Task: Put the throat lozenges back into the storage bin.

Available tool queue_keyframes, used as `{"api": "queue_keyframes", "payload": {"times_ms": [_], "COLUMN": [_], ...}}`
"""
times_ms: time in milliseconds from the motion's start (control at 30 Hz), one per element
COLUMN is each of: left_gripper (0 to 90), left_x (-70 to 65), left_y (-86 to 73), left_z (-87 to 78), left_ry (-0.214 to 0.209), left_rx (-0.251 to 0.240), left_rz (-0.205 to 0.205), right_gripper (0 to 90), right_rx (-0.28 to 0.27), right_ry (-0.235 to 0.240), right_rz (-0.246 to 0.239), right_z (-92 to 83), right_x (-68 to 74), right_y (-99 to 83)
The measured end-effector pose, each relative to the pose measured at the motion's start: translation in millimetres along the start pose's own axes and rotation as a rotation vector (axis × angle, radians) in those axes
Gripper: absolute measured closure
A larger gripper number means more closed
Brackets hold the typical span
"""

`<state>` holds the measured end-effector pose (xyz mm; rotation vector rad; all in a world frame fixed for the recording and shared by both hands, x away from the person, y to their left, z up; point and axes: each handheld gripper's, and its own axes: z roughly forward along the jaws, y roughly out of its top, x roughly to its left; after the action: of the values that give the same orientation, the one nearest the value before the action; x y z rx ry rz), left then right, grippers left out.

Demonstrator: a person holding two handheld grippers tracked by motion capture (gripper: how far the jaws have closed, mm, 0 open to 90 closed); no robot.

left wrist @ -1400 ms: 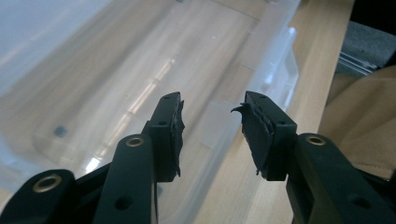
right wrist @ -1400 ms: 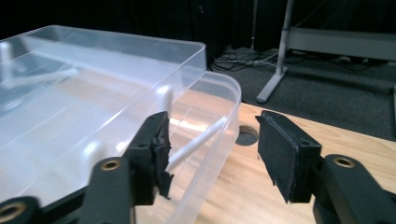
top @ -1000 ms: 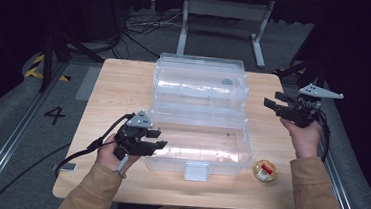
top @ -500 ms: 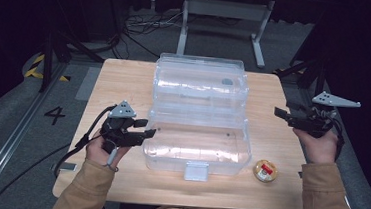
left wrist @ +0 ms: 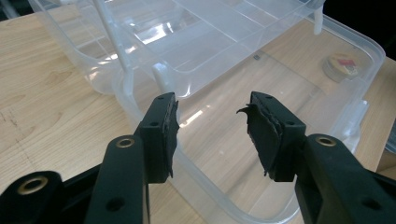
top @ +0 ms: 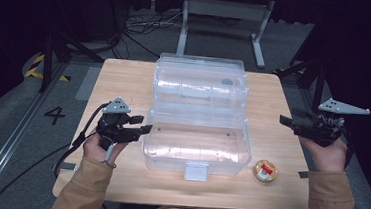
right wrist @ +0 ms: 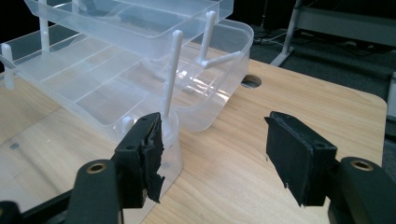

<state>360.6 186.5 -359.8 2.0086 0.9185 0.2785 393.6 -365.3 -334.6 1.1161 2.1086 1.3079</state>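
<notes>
Clear plastic box (top: 197, 130), open, at the middle of the wooden table (top: 125, 79); lower tub toward the person, stepped trays (top: 200, 83) fanned out behind it on thin white arms; a white latch (top: 195, 171) at the tub's near edge. Left gripper (top: 141, 129): just left of the box, tips by the tub's left wall, apart from it as far as can be told; jaws spread, having just been opening, nothing between them; in the left gripper view the tub rim (left wrist: 140, 112) runs beyond the gap. Right gripper (top: 286, 121): well right of the box, over the table's right edge; jaws spread, nothing grasped; bare wood shows between its pads (right wrist: 299, 158). Small round tin (top: 265, 170), yellow with a red label: just right of the box's near right corner. Beyond the table, past the box: a metal stand (top: 226, 10) and floor cables (top: 139, 23).
</notes>
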Motion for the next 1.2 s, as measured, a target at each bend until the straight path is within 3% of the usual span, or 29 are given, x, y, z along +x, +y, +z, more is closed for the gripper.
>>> {"api": "queue_keyframes", "payload": {"times_ms": [333,467,600,933,1200], "left_gripper": [52.4,49.9,50.0,50.2,49.7], "left_x": [5.8,4.6,5.3,17.2,18.0], "left_y": [-1.9,-2.4,-3.1,-8.0,-8.6], "left_z": [-3.9,-5.1,-5.5,-10.7,-10.8], "left_ry": [0.025,0.005,0.005,-0.039,-0.022], "left_rx": [-0.004,0.000,0.000,-0.040,-0.029], "left_rz": [-0.008,-0.003,-0.002,-0.076,-0.067], "right_gripper": [36.3,35.9,35.9,33.6,32.7], "right_rx": [0.091,0.148,0.165,0.233,0.298], "right_ry": [0.022,0.021,0.020,0.050,0.062], "right_rz": [-0.037,-0.043,-0.060,-0.102,-0.095], "right_z": [1.1,6.4,5.7,12.3,14.8], "right_x": [7.2,9.6,13.7,20.8,22.5], "right_y": [-2.7,-4.3,-5.9,-11.9,-19.8]}}
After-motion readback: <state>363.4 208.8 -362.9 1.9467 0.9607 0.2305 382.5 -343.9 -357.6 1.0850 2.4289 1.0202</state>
